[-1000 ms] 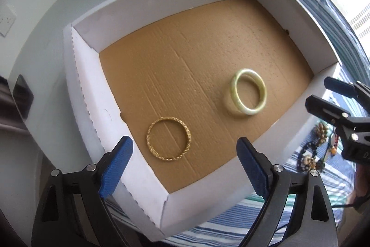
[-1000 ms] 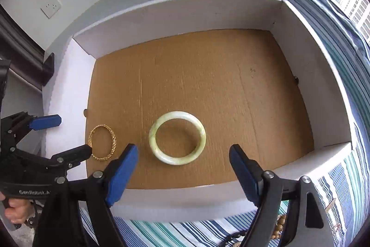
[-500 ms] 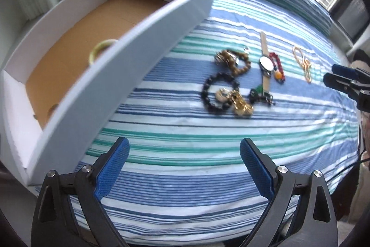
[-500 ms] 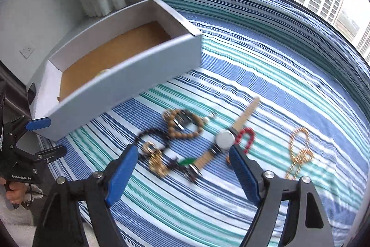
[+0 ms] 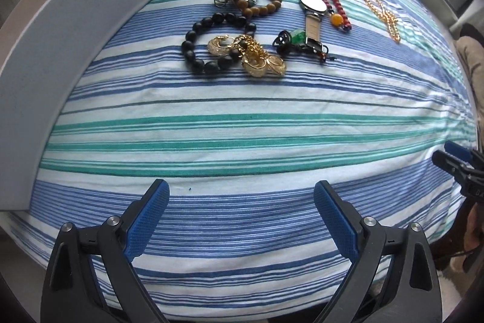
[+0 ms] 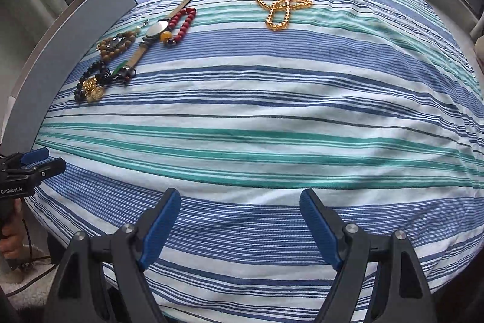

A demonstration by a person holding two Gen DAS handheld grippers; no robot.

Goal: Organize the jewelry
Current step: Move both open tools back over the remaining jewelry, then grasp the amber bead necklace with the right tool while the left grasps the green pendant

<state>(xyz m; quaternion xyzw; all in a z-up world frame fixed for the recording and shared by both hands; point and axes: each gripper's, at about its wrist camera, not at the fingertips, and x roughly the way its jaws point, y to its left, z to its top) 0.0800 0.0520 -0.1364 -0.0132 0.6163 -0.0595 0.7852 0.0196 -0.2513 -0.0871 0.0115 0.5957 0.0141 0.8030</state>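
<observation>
Jewelry lies on a striped bedspread (image 5: 242,126). In the left wrist view I see a black bead bracelet (image 5: 211,43), gold earrings (image 5: 257,59), a brown bead bracelet (image 5: 257,2), a watch (image 5: 313,8), a red bead bracelet (image 5: 337,9) and a gold chain (image 5: 382,14). The gold chain (image 6: 281,5) and the watch (image 6: 157,29) also show in the right wrist view. My left gripper (image 5: 242,211) is open and empty above the near bedspread. My right gripper (image 6: 240,220) is open and empty, well short of the jewelry.
The white box wall (image 5: 75,35) runs along the left side; its inside is hidden. It also shows in the right wrist view (image 6: 60,65). The bed's near edge lies just below both grippers.
Both grippers swung away from above the box, with its gold and jade bangles, and now face the jewelry on the bedspread. Both stayed open.
</observation>
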